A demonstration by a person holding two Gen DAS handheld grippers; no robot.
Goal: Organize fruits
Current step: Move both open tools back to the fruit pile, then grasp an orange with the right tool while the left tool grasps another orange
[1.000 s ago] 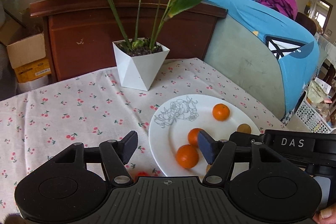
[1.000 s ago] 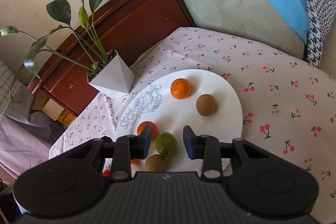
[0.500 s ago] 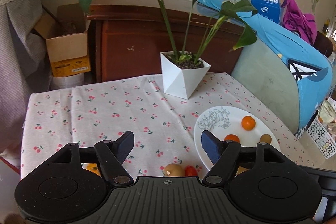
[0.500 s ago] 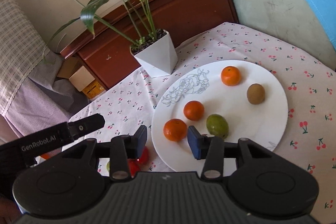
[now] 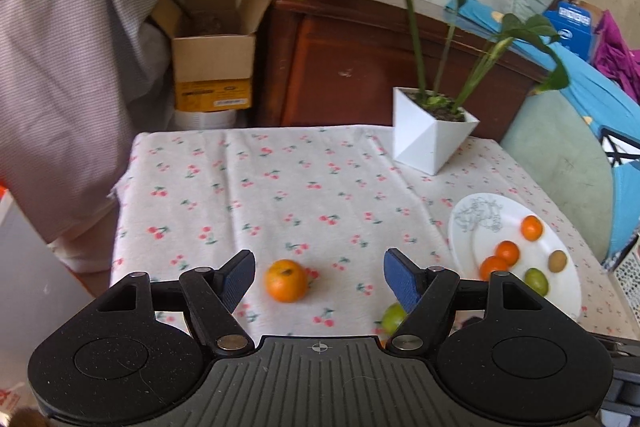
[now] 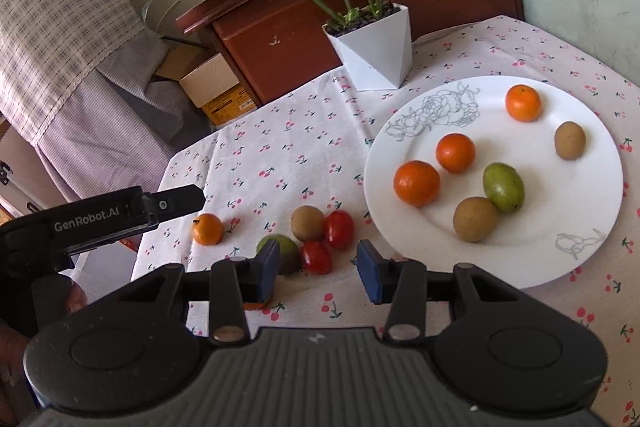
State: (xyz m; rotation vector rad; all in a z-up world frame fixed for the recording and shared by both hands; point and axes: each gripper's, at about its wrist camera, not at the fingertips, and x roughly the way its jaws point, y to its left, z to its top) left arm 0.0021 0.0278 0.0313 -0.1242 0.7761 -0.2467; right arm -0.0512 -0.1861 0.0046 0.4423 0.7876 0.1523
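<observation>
Cherry-print cloth over the bench. Lone orange [image 5: 286,280] lies loose between your left gripper [image 5: 319,277] jaws, spread wide and empty: centre, close gently. Right gripper [image 6: 318,269] open, empty, over two tomatoes [image 6: 327,241]. Plate [image 6: 592,247] right, six fruits.

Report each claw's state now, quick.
Left claw: open, holding nothing; an orange lies on the cloth between its fingers.
Right claw: open, empty.

Plate [image 6: 560,267]: we find it right on the table, six fruits on it
Loose fruits [image 6: 308,223]: left of plate, on cloth
Planter [image 6: 376,51]: behind plate
</observation>
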